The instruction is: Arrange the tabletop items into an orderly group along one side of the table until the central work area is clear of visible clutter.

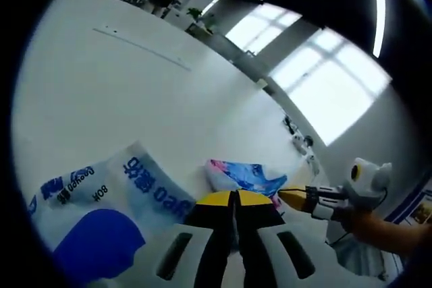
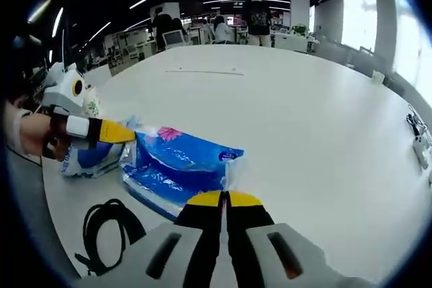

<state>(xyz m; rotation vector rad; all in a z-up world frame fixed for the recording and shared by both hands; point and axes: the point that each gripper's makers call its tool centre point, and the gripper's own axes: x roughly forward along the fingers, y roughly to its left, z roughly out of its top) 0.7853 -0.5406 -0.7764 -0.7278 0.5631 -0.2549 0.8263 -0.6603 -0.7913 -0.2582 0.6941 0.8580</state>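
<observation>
Packs lie on my white table [image 2: 304, 119]: blue pack [image 2: 179, 166], pale pack [image 1: 101, 193]. My left claw [image 1: 235, 197] and right claw [image 2: 223, 197] are both pressed together, holding nothing.

People [image 2: 219, 26] sit at desks beyond the white table [image 2: 324, 119].

Left gripper view sits low over the white table [image 1: 135, 92], rolled hard so the windows [image 1: 324, 92] slant down the right side; it looks along its own closed jaws, close on a white-and-blue pack [image 1: 101, 200], with a blue packet [image 1: 246, 177] just past the tips. Right gripper view is level, slightly higher, facing across the table [image 2: 304, 112] toward the office background, same blue packet [image 2: 179, 166] close ahead. Shared: the table and the blue packet. Each view catches the other gripper: right gripper [image 1: 290, 198] enters from the right, left gripper [image 2: 125, 131] from the left, so the cameras face roughly toward each other.
</observation>
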